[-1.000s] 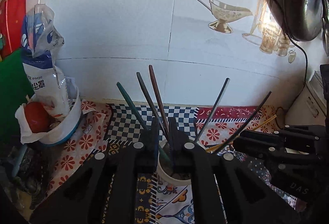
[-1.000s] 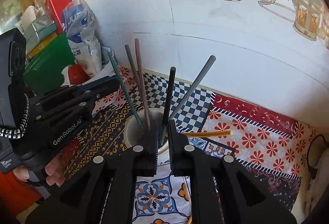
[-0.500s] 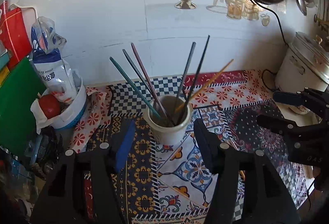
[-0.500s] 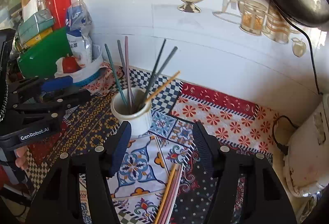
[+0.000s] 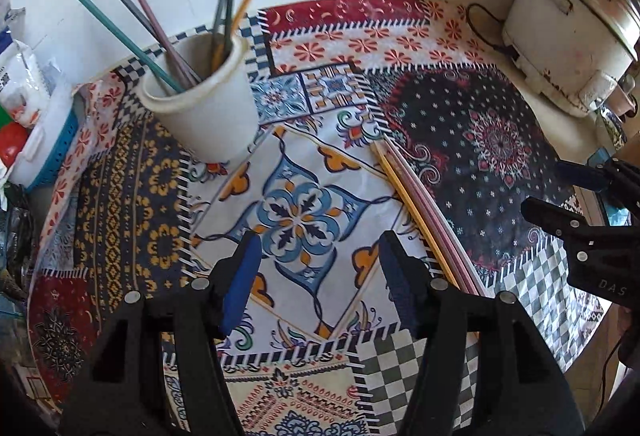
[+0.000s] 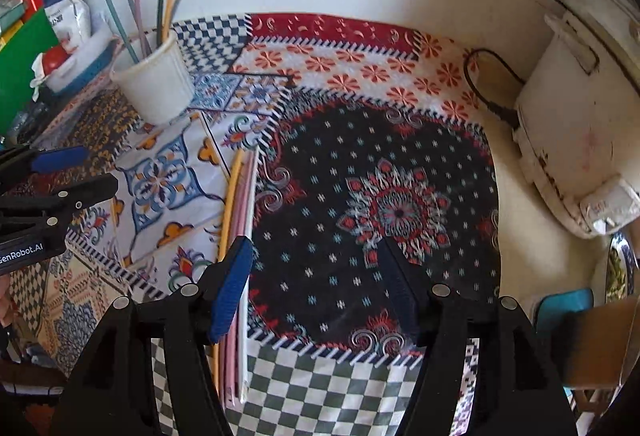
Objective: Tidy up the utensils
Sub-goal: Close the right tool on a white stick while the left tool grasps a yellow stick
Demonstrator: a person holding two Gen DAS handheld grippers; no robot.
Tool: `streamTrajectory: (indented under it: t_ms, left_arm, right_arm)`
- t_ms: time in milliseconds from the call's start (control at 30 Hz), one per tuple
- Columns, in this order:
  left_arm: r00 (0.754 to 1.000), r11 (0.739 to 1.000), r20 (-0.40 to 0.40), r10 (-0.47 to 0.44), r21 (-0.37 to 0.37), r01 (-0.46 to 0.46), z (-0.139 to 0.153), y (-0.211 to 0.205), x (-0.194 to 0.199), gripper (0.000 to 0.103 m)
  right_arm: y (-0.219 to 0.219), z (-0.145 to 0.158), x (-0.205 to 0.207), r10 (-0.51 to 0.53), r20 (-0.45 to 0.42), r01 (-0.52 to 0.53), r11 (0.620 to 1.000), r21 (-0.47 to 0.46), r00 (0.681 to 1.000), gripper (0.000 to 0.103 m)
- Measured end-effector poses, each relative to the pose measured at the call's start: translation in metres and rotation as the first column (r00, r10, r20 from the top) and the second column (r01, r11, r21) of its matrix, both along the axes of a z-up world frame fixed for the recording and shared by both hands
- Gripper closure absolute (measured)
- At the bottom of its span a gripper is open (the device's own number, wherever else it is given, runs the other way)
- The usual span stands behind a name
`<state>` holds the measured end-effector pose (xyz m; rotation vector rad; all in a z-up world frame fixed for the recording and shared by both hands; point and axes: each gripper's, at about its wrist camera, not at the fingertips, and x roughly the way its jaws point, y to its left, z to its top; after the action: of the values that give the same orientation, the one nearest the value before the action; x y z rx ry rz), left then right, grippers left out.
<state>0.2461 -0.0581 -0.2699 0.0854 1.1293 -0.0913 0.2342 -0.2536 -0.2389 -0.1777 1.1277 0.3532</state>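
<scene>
Both claws, left (image 5: 318, 272) and right (image 6: 316, 276), hang apart and empty; pinching one loose chopstick (image 6: 230, 212) mid-length looks best before lifting toward the cup (image 6: 154, 80).

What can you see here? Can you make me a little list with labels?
surface: patchwork-patterned cloth
holder: white cup, upright, near the wall
in the cup: six coloured chopsticks
on the cloth: chopstick bundle, yellow, pink and white, lying flat
right side: white rice cooker, plugged in
left hand-held gripper: open, empty
right hand-held gripper: open, empty, beside the bundle
</scene>
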Motion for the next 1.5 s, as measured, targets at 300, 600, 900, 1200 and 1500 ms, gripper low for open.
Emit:
streamTrajectory:
  t_ms: [300, 600, 900, 1200, 1500]
  left_arm:
    - [0.993, 0.995, -0.119, -0.004, -0.096, -0.007, -0.037, -0.031, 0.013, 0.043]
    - [0.988, 0.996, -0.145, -0.059, -0.073, 0.049, -0.053, -0.052, 0.018, 0.051]
    - [0.991, 0.994, -0.118, -0.068, -0.090, 0.058, -0.055, -0.051, 0.026, 0.051]
    - [0.992, 0.997, -0.099, -0.076, -0.007, 0.075, -0.056, -0.045, 0.034, 0.081]
    - [0.991, 0.997, -0.114, -0.076, -0.041, 0.072, -0.053, -0.021, 0.020, 0.096]
  right_arm:
    - [-0.042, -0.029, -0.017, -0.152, -0.046, 0.149, 0.986, -0.074, 0.987, 0.041]
    - [-0.050, -0.036, -0.031, -0.127, -0.082, 0.119, 0.989, -0.090, 0.989, 0.041]
    - [-0.041, -0.031, -0.039, -0.070, -0.071, 0.068, 0.997, -0.026, 0.995, 0.041]
    - [-0.028, -0.033, -0.033, -0.038, -0.076, 0.038, 0.999, 0.000, 0.996, 0.041]
    - [-0.002, -0.045, -0.016, 0.057, -0.097, -0.052, 0.997, 0.056, 0.994, 0.072]
